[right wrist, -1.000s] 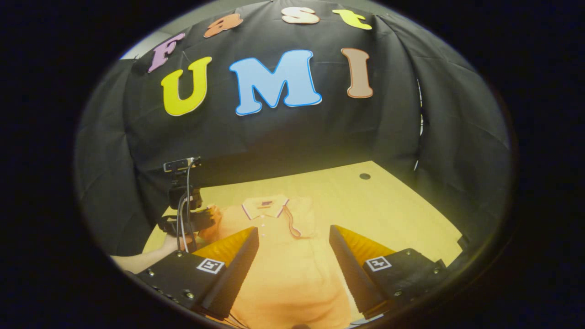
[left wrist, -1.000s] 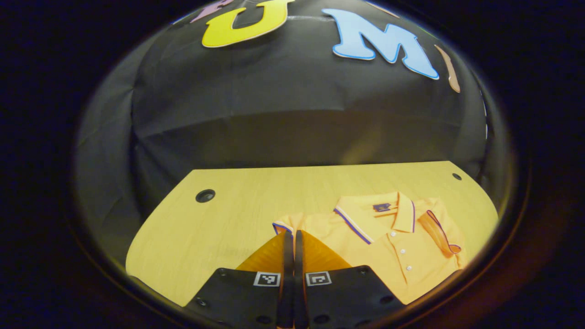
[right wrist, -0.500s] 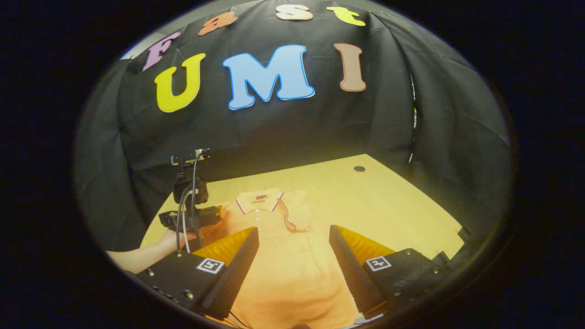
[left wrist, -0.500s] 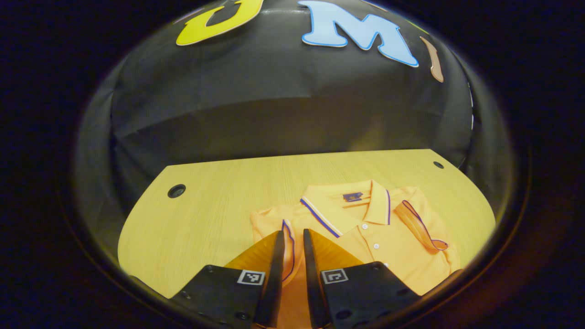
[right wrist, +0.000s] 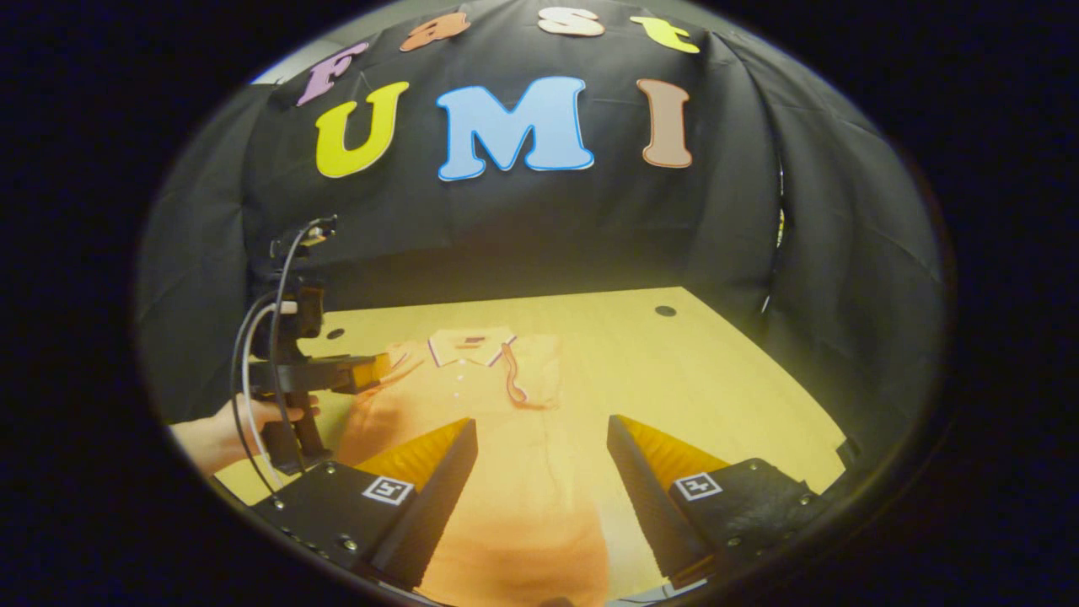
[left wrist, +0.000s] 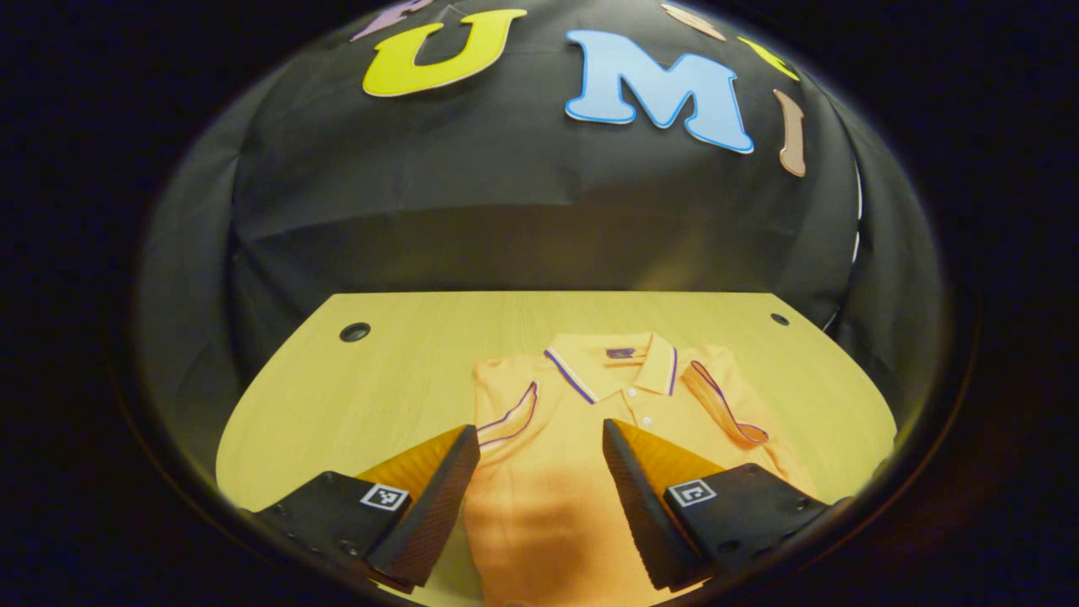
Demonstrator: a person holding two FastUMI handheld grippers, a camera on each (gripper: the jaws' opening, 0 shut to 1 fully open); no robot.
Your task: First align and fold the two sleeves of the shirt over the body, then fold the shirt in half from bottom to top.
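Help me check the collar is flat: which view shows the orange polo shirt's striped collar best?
The left gripper view: the striped collar is sharp and faces the camera. In the right gripper view it is smaller and washed out.

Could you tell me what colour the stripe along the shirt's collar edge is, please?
The collar of the orange shirt has a dark blue-and-white striped edge, clearest in the left gripper view.

one shirt, one table, two tongs
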